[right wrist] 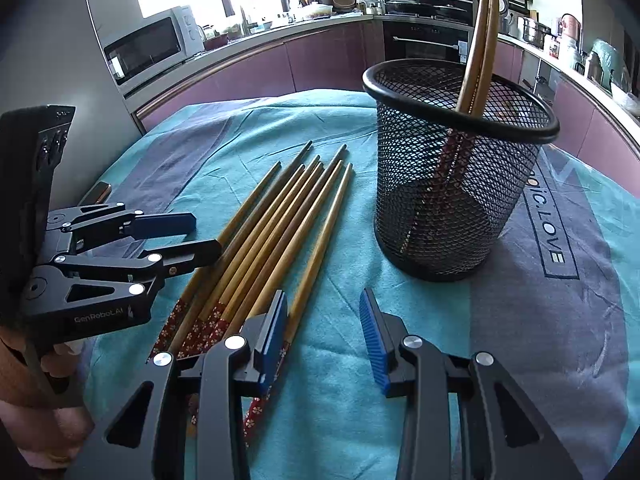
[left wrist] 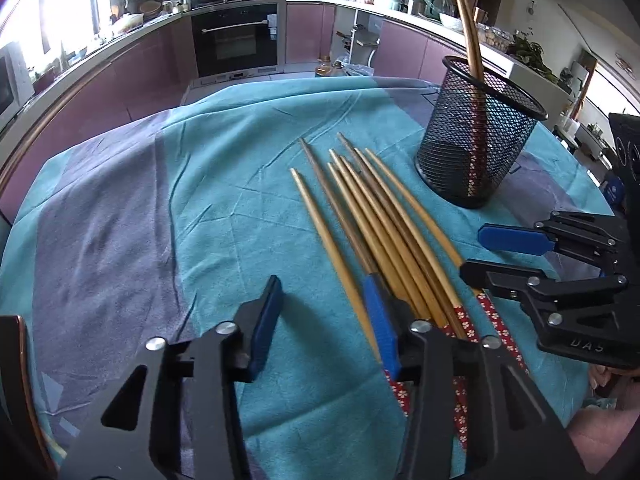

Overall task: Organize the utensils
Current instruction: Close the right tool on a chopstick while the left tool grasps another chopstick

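Observation:
Several wooden chopsticks [left wrist: 372, 216] with red flowered handles lie side by side on the teal cloth; they also show in the right wrist view [right wrist: 280, 224]. A black mesh cup [left wrist: 478, 136] stands upright behind them with two chopsticks [left wrist: 466, 20] leaning in it; it also shows in the right wrist view [right wrist: 452, 168]. My left gripper [left wrist: 324, 320] is open and empty, just above the handle ends of the lying chopsticks. My right gripper [right wrist: 324, 332] is open and empty, to the right of the chopsticks and in front of the cup. Each gripper shows in the other's view, the right [left wrist: 476, 252] and the left [right wrist: 204, 236].
The round table [left wrist: 120, 208] is covered by a teal and grey cloth. A kitchen counter [left wrist: 352, 0] with an oven and pots curves behind it. A microwave [right wrist: 152, 48] stands on the counter at the left.

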A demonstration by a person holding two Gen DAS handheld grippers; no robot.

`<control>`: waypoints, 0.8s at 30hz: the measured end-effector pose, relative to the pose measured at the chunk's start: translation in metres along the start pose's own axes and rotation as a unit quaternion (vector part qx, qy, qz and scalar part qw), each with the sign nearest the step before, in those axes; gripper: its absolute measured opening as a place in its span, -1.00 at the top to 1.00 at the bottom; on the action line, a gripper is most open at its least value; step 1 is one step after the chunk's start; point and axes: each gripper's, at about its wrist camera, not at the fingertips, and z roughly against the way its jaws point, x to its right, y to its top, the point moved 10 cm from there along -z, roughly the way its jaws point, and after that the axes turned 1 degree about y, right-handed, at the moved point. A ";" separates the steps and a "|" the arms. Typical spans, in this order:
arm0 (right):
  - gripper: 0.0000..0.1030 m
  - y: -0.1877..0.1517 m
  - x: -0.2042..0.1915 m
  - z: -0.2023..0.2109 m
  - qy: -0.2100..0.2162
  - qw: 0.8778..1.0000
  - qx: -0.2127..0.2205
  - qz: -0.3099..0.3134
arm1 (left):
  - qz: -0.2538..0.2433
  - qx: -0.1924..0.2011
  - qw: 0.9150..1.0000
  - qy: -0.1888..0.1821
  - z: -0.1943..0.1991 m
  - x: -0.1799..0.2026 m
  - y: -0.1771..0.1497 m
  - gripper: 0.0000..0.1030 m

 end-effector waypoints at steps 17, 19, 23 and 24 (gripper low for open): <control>0.88 0.007 0.010 -0.003 0.018 0.998 0.020 -0.053 | 0.043 0.005 0.999 0.005 -0.006 -0.007 0.009 0.84; 0.89 0.007 0.011 0.002 0.024 0.997 0.030 -0.060 | 0.048 0.009 0.999 0.002 -0.002 -0.008 0.008 0.85; 0.89 0.010 0.007 0.016 0.046 0.997 0.045 -0.052 | 0.045 0.019 0.999 -0.011 0.007 -0.004 0.007 0.85; 0.89 0.010 0.004 0.017 0.053 0.997 0.043 -0.047 | 0.040 0.021 0.999 -0.017 0.009 -0.001 0.008 0.85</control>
